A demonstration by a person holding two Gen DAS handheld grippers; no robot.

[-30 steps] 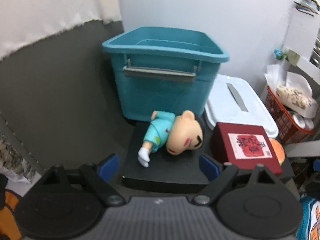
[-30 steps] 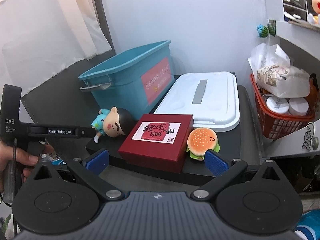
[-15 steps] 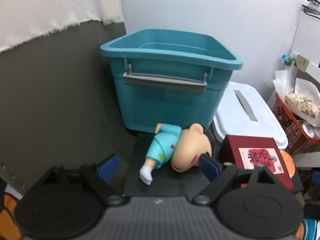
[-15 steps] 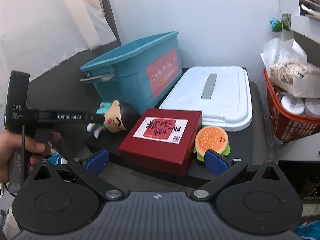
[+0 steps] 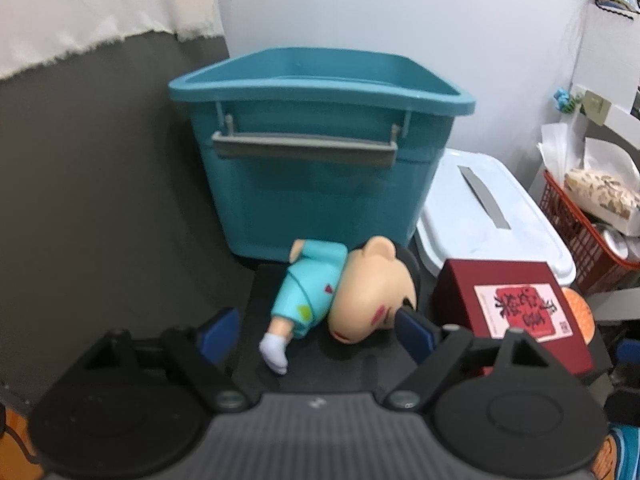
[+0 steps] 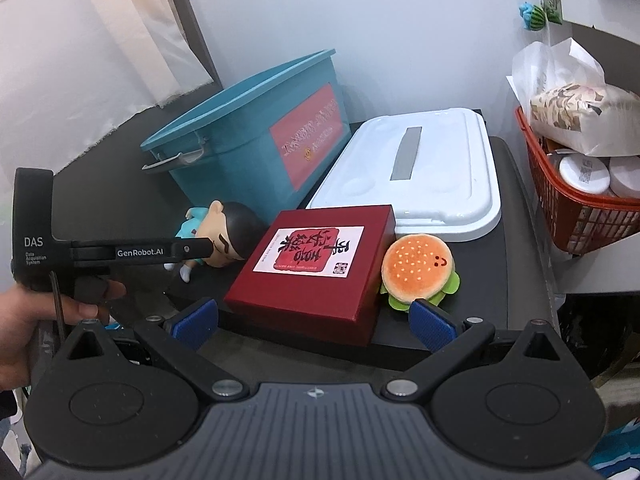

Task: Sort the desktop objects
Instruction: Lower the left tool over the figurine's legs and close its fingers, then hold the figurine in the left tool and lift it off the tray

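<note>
My left gripper (image 5: pixel 318 330): jaws spread wide, holding nothing, blue pads either side of the doll (image 5: pixel 340 288); right pad just beside the doll's face, contact not clear

Doll: lying on its side on the black table (image 5: pixel 352 364), head toward the red box (image 5: pixel 516 304), white-socked foot toward me, teal outfit

My right gripper (image 6: pixel 314 322): jaws spread wide, holding nothing, low at the table's front edge; left pad before the near corner of the red box, right pad just below the burger (image 6: pixel 418 270)

Red box: flat on the table, white and red label up, between doll and burger; touching the burger, or nearly so

Burger: plush, orange bun with a small face, green frill beneath

Bin (image 6: pixel 256 146): teal, open top, grey handle, red label on one side; stands behind the doll

Lid (image 6: pixel 416 176): white, grey strip down the middle, lying flat beside the bin, behind the red box

Basket (image 6: pixel 576 208): red, at the far right beyond the table, holding a patterned bag and white tubs

Seen from the right wrist: my left hand (image 6: pixel 44 320) on the black handle, its arm reaching to the doll's head
</note>
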